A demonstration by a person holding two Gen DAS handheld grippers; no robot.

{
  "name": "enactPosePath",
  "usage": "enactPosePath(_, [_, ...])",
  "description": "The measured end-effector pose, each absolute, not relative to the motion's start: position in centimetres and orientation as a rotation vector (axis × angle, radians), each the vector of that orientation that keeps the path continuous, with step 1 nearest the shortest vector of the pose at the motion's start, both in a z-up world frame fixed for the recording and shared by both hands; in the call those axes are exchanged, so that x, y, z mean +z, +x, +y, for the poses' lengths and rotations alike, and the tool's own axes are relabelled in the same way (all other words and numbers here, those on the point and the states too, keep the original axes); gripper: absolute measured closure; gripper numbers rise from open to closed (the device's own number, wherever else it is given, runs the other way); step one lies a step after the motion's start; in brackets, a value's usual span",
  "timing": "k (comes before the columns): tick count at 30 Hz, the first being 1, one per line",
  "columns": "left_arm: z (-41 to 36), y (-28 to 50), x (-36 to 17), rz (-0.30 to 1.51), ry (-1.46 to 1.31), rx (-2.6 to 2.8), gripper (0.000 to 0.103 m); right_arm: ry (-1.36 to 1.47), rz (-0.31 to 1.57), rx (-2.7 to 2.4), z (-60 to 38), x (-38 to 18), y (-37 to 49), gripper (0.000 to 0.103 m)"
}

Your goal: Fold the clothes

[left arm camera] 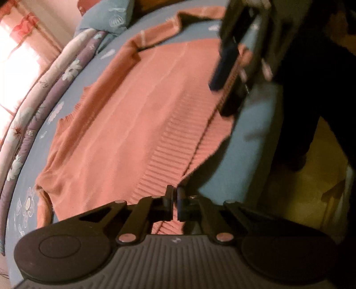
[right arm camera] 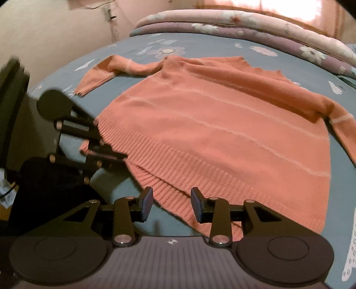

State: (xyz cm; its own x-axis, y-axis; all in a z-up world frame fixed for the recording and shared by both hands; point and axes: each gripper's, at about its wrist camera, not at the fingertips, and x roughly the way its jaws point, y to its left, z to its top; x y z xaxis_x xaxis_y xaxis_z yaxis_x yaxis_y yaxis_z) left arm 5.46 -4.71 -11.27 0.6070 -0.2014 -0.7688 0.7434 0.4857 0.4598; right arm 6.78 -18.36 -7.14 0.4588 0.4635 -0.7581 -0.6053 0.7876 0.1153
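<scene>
A salmon-pink knit sweater [left arm camera: 124,124] [right arm camera: 211,124] lies spread flat on a blue flowered bedsheet [right arm camera: 133,44], ribbed hem toward me. My left gripper [left arm camera: 175,200] is shut at one corner of the hem, with the ribbing pinched at its fingertips. In the right wrist view the left gripper [right arm camera: 104,144] sits at the hem's left corner, where the fabric bunches. My right gripper [right arm camera: 172,204] is open over the hem's edge, and its pads stand apart from the ribbing. The left wrist view shows the right gripper [left arm camera: 229,89], blurred, at the hem's other corner. Both sleeves [right arm camera: 100,73] [right arm camera: 342,129] lie out to the sides.
A rolled floral quilt [right arm camera: 244,29] [left arm camera: 33,106] runs along the far side of the bed, and a blue pillow [left arm camera: 106,17] lies past the sweater's neck end. A person's dark clothing [left arm camera: 311,89] stands at the near bed edge above yellowish floor [left arm camera: 311,189].
</scene>
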Motion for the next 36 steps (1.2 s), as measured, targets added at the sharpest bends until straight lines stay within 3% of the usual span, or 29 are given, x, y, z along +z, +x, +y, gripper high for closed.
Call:
enactPosePath(8, [-4.1,6.7,-10.4,0.729,0.814,-0.635,0.103,-0.457,0.720,0.797,-13.5,-8.9,5.3,0.063])
enactPosePath(11, [-4.2,6.8,-10.5,0.728,0.807,-0.637,0.102,-0.662,0.668,0.716,-11.9,-10.5,4.9,0.099])
enactPosePath(16, [-4.5,5.5,-11.2,0.706,0.868,-0.693,0.092,-0.560,0.712,0.722,-12.5,-9.0,5.7,0.099])
enactPosePath(18, [-4.8,5.7,-11.8,0.720,0.888,-0.672,0.094,-0.514,0.732,0.732,-12.9,-8.3,6.0,0.099])
enactPosePath(19, [-4.8,5.9,-12.0,0.737,0.888,-0.664,0.101,-0.494,0.747,0.739,-13.1,-8.2,6.2,0.099])
enactPosePath(29, [-4.0,5.8,-11.8,0.869,0.825,-0.706,0.103,-0.408,0.896,0.831,-13.6,-10.3,4.7,0.102])
enactPosePath(31, [-3.8,5.6,-11.4,0.874,0.809,-0.707,0.096,-0.407,0.887,0.840,-13.9,-9.7,4.2,0.099])
enactPosePath(36, [-2.5,4.4,-10.0,0.828,0.822,-0.709,0.092,-0.464,0.820,0.744,-16.8,-8.0,3.3,0.087])
